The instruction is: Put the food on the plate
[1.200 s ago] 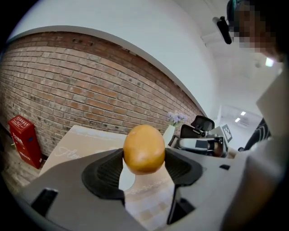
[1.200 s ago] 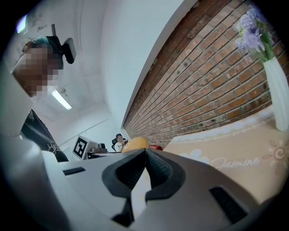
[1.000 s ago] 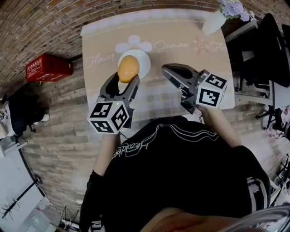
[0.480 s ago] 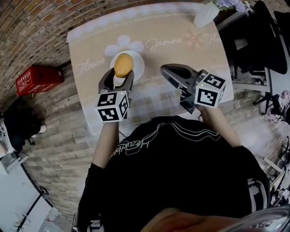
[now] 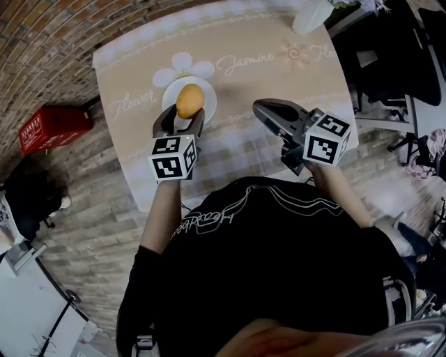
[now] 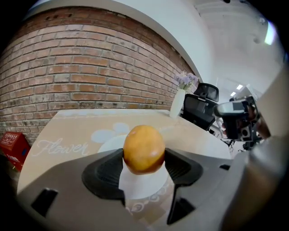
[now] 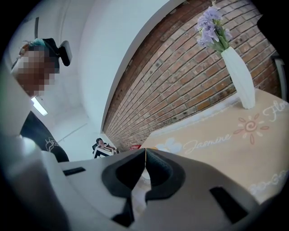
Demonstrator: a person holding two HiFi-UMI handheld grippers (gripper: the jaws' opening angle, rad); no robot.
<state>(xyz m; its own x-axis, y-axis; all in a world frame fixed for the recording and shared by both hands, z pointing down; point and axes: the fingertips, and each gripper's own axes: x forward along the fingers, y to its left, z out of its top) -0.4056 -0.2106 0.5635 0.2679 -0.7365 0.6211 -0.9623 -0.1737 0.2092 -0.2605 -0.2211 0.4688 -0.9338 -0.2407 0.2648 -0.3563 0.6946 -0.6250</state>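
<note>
As the task stands: the food is not yet on the plate; it is carried right over it, so I judge the carry nearly done, with lowering and letting go left.
Food: one smooth, rounded, orange-yellow piece; what kind I cannot tell.
Left tongs: pinching the food by its two sides, the white plate showing beneath it in the left gripper view; food and plate look apart, though how far I cannot tell.
Right tongs: pressed together with nothing between them, held above the tabletop well to the right of the plate.
Plate: small, round, white, bare, lying beside a printed white flower.
Tabletop: covered by a beige cloth with pale script lettering and a sun motif; a white vase of lilac flowers stands at its far right corner.
Room: brick wall behind, brick-patterned floor, red crate on the floor at left, black office chairs at right.
</note>
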